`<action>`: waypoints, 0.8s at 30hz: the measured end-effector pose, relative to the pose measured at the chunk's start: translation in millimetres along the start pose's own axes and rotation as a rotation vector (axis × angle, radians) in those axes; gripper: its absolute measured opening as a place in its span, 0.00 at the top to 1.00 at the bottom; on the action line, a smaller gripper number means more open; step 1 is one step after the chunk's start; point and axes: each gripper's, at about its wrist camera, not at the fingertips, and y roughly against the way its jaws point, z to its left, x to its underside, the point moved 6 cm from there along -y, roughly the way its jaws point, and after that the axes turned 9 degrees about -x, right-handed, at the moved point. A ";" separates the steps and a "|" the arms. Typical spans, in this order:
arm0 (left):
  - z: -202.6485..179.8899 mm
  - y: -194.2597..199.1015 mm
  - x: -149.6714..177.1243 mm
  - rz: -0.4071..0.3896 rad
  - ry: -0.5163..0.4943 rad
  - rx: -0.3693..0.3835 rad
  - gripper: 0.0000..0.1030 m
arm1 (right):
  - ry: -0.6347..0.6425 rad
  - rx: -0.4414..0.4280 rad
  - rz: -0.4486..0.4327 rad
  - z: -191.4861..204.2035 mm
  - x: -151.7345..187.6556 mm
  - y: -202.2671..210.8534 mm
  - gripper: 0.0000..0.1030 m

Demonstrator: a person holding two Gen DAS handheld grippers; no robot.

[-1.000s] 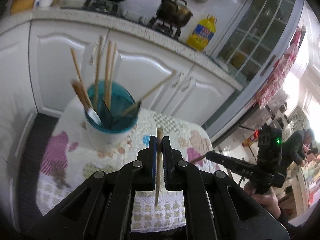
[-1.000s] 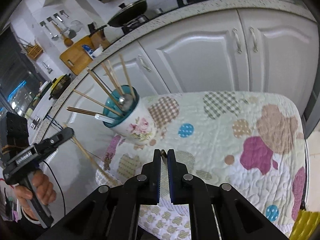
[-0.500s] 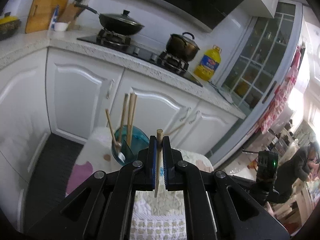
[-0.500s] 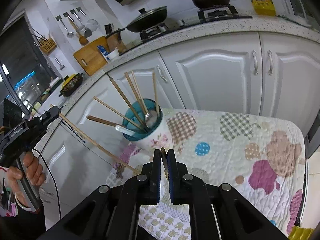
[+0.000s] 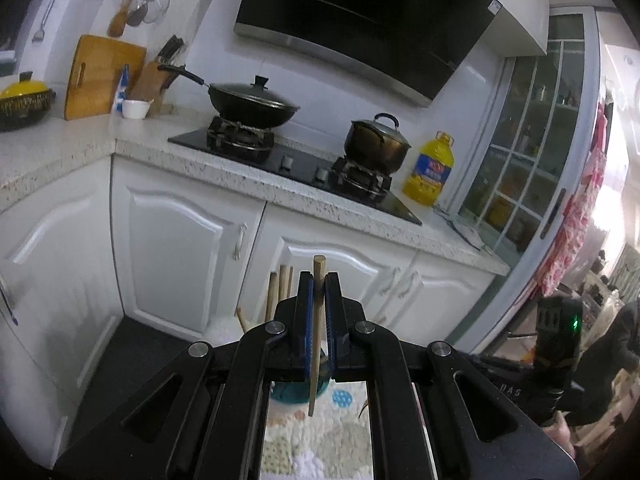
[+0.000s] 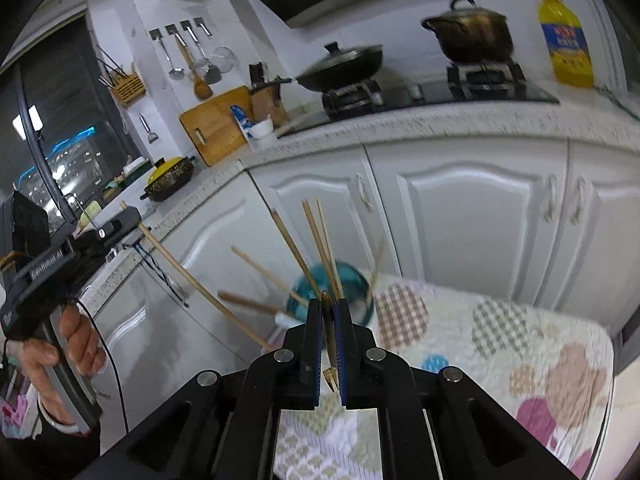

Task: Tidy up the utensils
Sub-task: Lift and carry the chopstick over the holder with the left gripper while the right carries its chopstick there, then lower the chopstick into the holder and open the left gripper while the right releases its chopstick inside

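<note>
My left gripper (image 5: pixel 318 280) is shut on a wooden chopstick (image 5: pixel 315 360), held upright above the teal-rimmed utensil cup (image 5: pixel 292 394), which is mostly hidden behind the jaws. In the right wrist view that chopstick (image 6: pixel 204 294) slants down toward the cup (image 6: pixel 352 284), which holds several chopsticks and stands on the patchwork cloth. My right gripper (image 6: pixel 330 304) is shut on a small golden fork (image 6: pixel 330 344), just in front of the cup.
The patchwork-covered table (image 6: pixel 520 344) stands before white cabinets (image 6: pixel 460 208). The counter holds a wok (image 5: pixel 252 102), a pot (image 5: pixel 376 142) and an oil bottle (image 5: pixel 430 170). The other handheld gripper (image 5: pixel 554 344) shows at the right.
Both grippers have lifted and tilted upward; the cup has dropped low in both views. The left chopstick now hangs over the cup. Each keeps its hold.
</note>
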 end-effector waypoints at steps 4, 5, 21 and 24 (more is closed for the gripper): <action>-2.3 -13.5 -4.5 -0.013 0.001 -0.014 0.96 | 0.029 0.003 -0.011 5.2 -26.5 -15.2 0.95; -3.0 -16.7 -5.4 -0.025 -0.008 -0.029 0.96 | 0.034 0.004 -0.013 5.6 -32.5 -19.9 0.94; -9.1 -75.3 42.5 0.034 -0.063 -0.115 0.96 | 0.021 0.085 0.082 -29.2 -33.0 -130.6 0.95; -7.4 -82.8 54.4 0.066 -0.059 -0.116 0.96 | -0.006 0.088 0.122 -40.9 -20.6 -142.5 0.95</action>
